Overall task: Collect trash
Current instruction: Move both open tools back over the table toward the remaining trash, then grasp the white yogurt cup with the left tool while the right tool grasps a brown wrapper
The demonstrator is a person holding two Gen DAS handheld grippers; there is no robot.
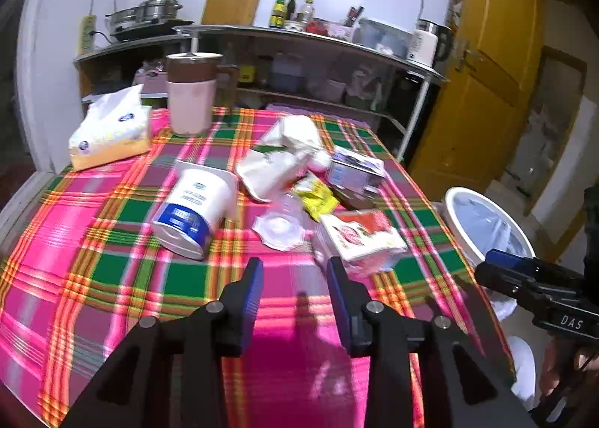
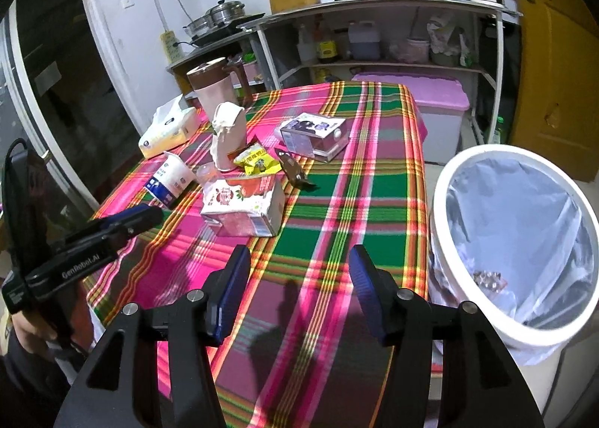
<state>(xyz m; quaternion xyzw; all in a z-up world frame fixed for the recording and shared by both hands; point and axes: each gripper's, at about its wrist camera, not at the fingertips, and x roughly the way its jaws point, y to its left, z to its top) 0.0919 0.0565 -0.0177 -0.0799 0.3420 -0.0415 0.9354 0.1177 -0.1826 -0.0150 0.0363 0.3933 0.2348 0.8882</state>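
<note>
Both grippers hang empty over a plaid tablecloth (image 2: pixel 337 173) strewn with rubbish, which suggests a pause between pickups with the next piece yet to be chosen. Left to right in the left wrist view: a tissue pack (image 1: pixel 112 128) at ten o'clock, which may not be trash; a tipped blue-and-white paper cup (image 1: pixel 196 211), open mouth facing away; a clear plastic lid (image 1: pixel 279 228); a crumpled white paper bag (image 1: pixel 269 170); a yellow wrapper (image 1: pixel 318 196); and a red-and-white carton (image 1: pixel 361 237) lying just beyond the left gripper (image 1: pixel 294 271), whose jaws stand narrowly apart with nothing between them. The right gripper (image 2: pixel 299 259) has jaws spread wider, over bare cloth. At three o'clock in the right wrist view stands the white trash bin (image 2: pixel 468 173), lined with a clear bag, a few small scraps at its bottom. The carton looks the nearest candidate; taking it likely calls for wider jaws.
</note>
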